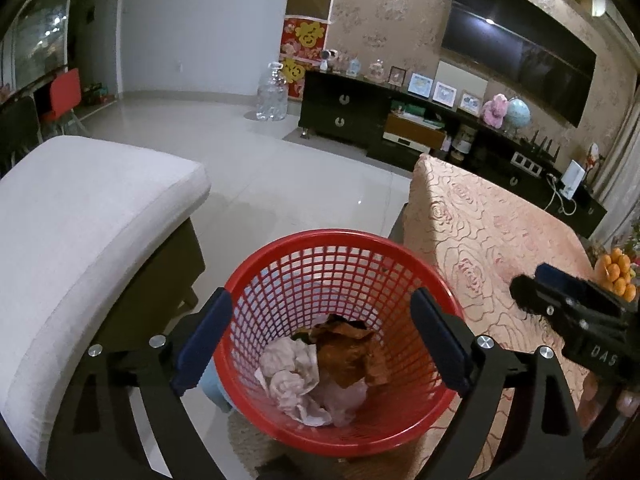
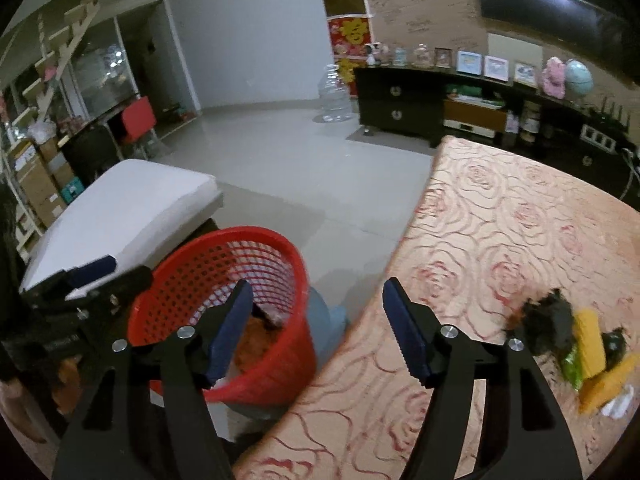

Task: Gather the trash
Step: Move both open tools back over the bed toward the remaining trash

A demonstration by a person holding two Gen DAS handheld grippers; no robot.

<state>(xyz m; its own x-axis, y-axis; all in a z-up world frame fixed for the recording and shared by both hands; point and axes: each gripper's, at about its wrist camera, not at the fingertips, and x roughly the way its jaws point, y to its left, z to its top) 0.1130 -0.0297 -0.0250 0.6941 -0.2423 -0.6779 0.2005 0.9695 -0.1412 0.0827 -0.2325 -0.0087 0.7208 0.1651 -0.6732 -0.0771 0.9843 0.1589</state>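
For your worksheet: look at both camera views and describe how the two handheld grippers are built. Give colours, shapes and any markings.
Both look alike. The left gripper has two black angular arms with cut-out openings, silver round bolt heads at the joints, and dark blue ribbed pads on its fingers. The right gripper is built the same way. Seen from the left camera, its black body carries pale letters that look like "DAS". No cables or sleeves show.
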